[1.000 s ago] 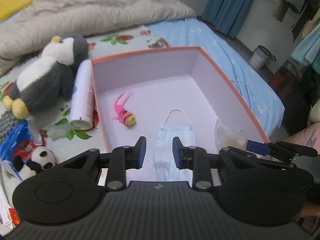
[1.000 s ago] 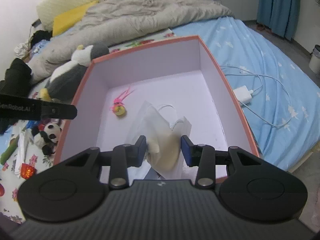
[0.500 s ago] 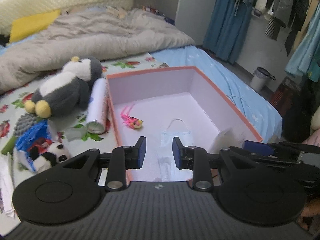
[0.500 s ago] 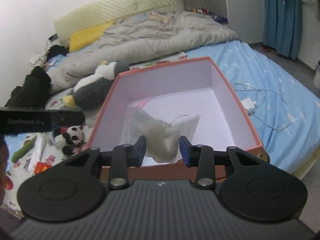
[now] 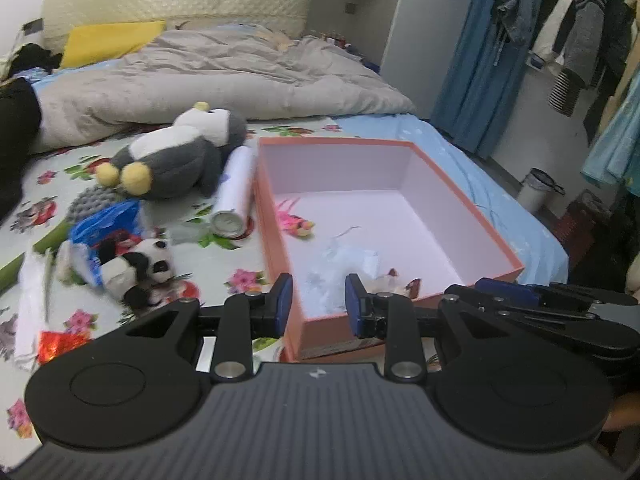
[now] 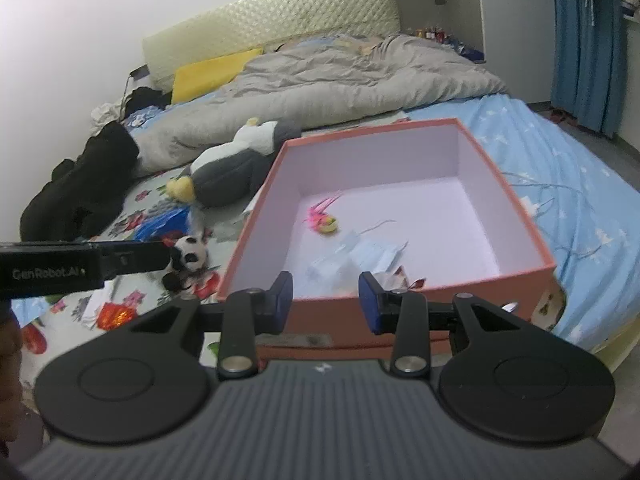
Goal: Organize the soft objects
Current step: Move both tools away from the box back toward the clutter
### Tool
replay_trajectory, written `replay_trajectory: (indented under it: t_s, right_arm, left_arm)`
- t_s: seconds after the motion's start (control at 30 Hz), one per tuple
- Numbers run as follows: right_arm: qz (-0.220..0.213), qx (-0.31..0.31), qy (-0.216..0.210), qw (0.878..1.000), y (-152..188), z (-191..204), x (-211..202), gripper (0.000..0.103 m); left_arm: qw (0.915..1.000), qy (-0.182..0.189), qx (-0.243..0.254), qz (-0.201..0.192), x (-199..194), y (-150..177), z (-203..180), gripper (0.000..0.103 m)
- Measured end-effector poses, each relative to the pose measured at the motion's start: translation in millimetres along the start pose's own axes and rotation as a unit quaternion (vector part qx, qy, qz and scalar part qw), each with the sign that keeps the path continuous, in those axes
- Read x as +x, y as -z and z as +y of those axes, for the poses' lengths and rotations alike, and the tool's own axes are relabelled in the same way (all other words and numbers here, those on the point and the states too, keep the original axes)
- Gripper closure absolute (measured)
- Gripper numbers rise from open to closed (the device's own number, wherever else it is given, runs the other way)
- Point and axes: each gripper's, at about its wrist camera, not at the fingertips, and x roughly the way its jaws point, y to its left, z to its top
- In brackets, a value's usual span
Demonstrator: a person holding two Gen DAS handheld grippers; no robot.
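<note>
Both of your grippers have pulled back from over the box since a second ago, and the clear bag your right one was pinching now lies inside the box.

Your left gripper (image 5: 318,298) holds nothing, its jaws standing partly apart; it sits just outside the box's near left corner. Your right gripper (image 6: 325,298) is likewise empty with a gap between the pads, hanging over the near wall of the box (image 6: 516,210).

In the box, the mask (image 6: 374,256) and the bag (image 6: 332,268) lie bunched against the near wall, and the pink toy (image 6: 322,220) sits toward the left wall.

Outside, on the floral sheet (image 5: 48,176) off the box's left wall, wait the panda (image 5: 138,266), near the sheet's near edge, and the penguin (image 5: 180,152), farther back beside a white can (image 5: 236,192).

Judging by this, the panda is the likely next pick. It lies to the left of and slightly ahead of your left gripper, which is the nearer hand; your right would have to cross the box corner. The panda's body runs roughly across your view, so you would probably need wider jaws and a swing to the left.
</note>
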Motion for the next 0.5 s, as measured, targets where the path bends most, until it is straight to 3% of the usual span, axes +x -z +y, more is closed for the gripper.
replay_trajectory:
  t_s: [0.27, 0.5]
  right_arm:
    - [0.012, -0.022, -0.042, 0.999, 13, 37, -6, 0.063]
    - [0.038, -0.065, -0.087, 0.993, 25, 82, 6, 0.063]
  left_arm:
    - [0.9985, -0.036, -0.042, -0.004, -27, 32, 37, 0.070]
    - [0.9913, -0.084, -0.101, 0.011, -40, 67, 87, 0.070]
